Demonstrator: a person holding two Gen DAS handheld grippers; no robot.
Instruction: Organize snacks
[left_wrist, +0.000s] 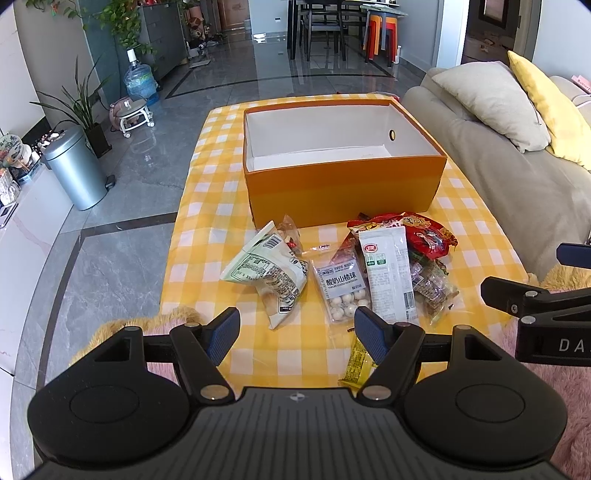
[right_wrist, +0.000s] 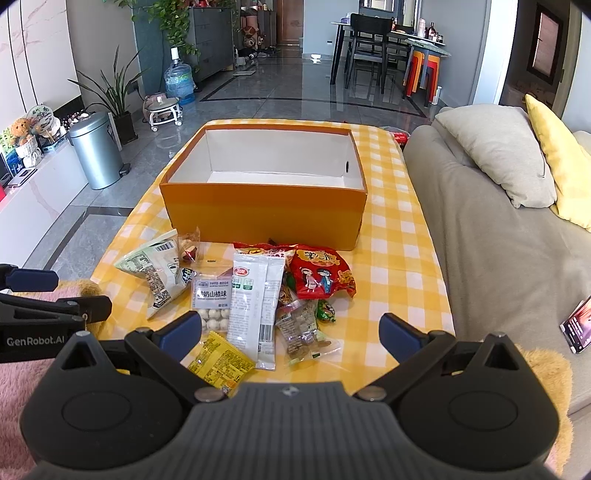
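Left wrist: snacks (left_wrist: 369, 269) lie just beyond both gaping, empty tongs (left_wrist: 297, 334).

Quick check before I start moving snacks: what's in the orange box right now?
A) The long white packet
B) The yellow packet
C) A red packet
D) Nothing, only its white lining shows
D: the orange box shows only its bare white interior in both wrist views, while the red packet, long white packet and yellow packet all lie on the checkered cloth in front of it.
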